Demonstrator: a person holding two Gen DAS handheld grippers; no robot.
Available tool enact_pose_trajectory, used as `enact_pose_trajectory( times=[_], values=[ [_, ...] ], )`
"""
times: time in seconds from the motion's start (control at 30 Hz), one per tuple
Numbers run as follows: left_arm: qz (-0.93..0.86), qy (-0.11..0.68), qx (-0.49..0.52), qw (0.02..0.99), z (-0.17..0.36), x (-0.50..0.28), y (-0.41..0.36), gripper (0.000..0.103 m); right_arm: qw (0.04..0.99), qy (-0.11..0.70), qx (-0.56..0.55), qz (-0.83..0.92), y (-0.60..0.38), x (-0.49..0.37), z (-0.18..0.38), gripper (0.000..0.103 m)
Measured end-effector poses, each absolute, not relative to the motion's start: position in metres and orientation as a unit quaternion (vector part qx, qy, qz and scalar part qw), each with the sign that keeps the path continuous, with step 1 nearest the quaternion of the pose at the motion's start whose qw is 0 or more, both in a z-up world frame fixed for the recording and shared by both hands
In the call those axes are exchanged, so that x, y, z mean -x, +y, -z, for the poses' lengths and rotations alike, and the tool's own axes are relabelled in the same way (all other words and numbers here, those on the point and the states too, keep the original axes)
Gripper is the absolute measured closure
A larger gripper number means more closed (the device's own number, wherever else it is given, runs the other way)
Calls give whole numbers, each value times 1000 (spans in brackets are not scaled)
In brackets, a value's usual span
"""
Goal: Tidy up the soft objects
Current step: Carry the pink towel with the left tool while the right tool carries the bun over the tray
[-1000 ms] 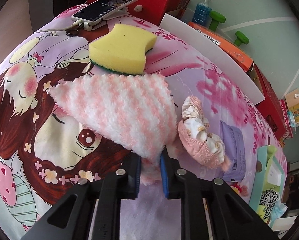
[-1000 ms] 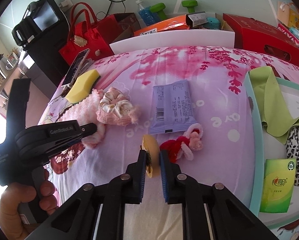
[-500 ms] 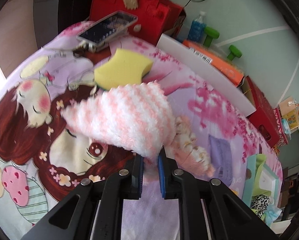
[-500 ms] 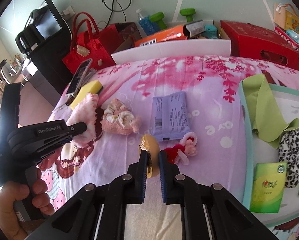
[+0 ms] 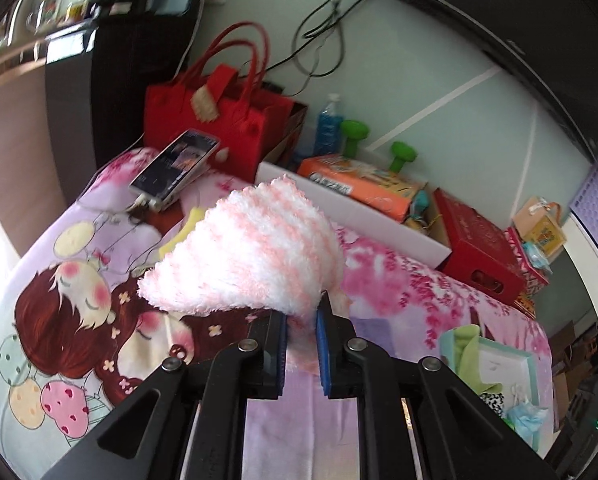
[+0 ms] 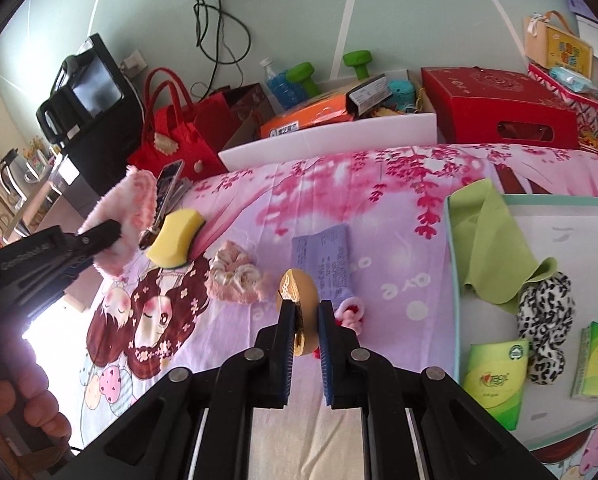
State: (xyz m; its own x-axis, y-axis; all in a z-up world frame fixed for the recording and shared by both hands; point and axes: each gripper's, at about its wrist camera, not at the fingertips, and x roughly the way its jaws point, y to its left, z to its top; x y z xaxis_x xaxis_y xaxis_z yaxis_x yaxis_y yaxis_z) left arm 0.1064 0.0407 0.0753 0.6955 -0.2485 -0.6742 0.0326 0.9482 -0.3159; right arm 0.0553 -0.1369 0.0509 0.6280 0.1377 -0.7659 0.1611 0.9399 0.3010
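While both items hang clear of the bed [image 5: 79, 240] | left wrist view: left gripper [image 5: 301, 334] jaws clamped on fluffy cloth [image 5: 251, 256] corner, so it drapes freely | right wrist view: right gripper [image 6: 303, 330] jaws clamped on golden disc [image 6: 299, 292], edge-on; tray [image 6: 453, 280] right, likely destination.

Fluffy pink-white cloth [image 5: 251, 252] hangs lifted; golden plush piece [image 6: 299, 300] upright above the bedsheet.

My left camera looks down along its tool [image 5: 301, 330] across the bed [image 5: 399, 292], close. My right camera, further back, shares the bed [image 6: 259, 208] and red bag [image 6: 171, 136].
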Motion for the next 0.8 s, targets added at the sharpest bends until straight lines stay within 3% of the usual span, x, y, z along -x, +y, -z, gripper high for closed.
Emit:
enact_pose_trajectory(
  times=[0.8],
  values=[
    [276, 351, -42, 894, -85, -56, -158, 90, 866, 364, -279, 199, -307, 9, -63, 91]
  ],
)
